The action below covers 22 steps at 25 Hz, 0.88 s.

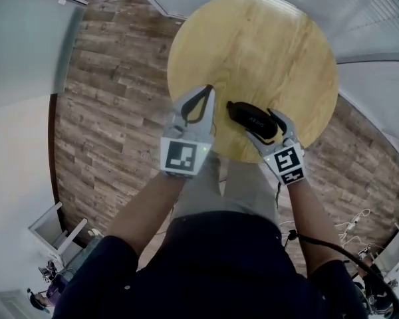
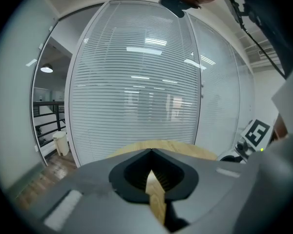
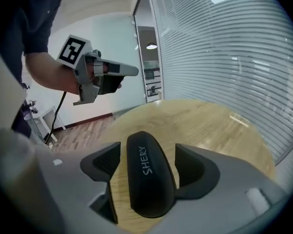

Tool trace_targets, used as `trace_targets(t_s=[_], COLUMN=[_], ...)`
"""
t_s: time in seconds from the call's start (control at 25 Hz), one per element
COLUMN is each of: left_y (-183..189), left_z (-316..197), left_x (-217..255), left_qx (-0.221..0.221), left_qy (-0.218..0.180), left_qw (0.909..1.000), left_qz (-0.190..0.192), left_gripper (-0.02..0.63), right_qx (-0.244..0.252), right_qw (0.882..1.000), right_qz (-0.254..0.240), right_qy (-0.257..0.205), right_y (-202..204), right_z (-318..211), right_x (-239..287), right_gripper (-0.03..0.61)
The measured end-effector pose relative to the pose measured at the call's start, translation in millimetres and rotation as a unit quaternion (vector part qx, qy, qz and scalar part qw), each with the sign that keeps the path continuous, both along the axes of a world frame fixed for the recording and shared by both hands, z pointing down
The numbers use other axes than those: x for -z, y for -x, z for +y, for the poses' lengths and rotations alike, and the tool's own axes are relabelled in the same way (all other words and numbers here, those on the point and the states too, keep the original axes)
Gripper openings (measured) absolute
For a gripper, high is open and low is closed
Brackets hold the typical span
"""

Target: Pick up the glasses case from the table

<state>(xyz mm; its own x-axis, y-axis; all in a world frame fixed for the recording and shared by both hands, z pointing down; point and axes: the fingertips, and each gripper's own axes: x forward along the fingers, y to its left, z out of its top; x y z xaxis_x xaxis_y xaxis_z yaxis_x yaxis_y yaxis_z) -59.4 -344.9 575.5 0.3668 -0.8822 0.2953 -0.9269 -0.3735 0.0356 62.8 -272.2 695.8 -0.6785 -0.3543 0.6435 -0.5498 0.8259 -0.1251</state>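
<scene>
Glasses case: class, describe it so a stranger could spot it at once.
Find the round wooden table. Near its edge closest to the person lies the glasses case, between the open right claw's jaws. It alone lies there: black, oblong, rounded, with pale lettering.

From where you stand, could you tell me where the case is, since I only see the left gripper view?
Observer: The case lies on the table, close to the edge nearest the person.
Operator: Is anything on it?
Observer: The right gripper straddles it, fingers open on either side, not pressing.
Operator: And mine?
Observer: The left gripper sits left of the case, clear of it.
</scene>
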Motion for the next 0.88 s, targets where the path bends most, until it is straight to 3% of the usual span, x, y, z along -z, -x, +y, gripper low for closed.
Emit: trace_targets(t_s=[0.12,0.28,0.48,0.68,0.88], left_y=[-3,-12,5,18,22], left_z=[-7,-14,-9,-4,-2], left_x=[-14,-19,-15,13,58], left_qx=[-0.004,-0.010,-0.006,0.008,-0.005], left_qy=[0.003,0.004,0.012,0.000,-0.019], left_qw=[1.0000,0.9998,0.9998,0.9999,0.9995], left_qz=[-0.008,-0.014,-0.012,-0.013,-0.025], left_gripper=[0.005,0.005,0.005,0.005,0.005], right_qx=[0.023,0.041,0.057,0.028,0.004], right_qw=[1.000,0.997,0.993,0.998,0.999], right_qz=[0.012,0.040,0.059,0.015,-0.028], right_qy=[0.018,0.046,0.088,0.063,0.027], right_y=[4,5,19,26,29], right_z=[-3,-8,-4,-3,2], right_x=[-21,-49,-67,-22,46], right_gripper=[0.394,0.393,0.368,0.364,0.364])
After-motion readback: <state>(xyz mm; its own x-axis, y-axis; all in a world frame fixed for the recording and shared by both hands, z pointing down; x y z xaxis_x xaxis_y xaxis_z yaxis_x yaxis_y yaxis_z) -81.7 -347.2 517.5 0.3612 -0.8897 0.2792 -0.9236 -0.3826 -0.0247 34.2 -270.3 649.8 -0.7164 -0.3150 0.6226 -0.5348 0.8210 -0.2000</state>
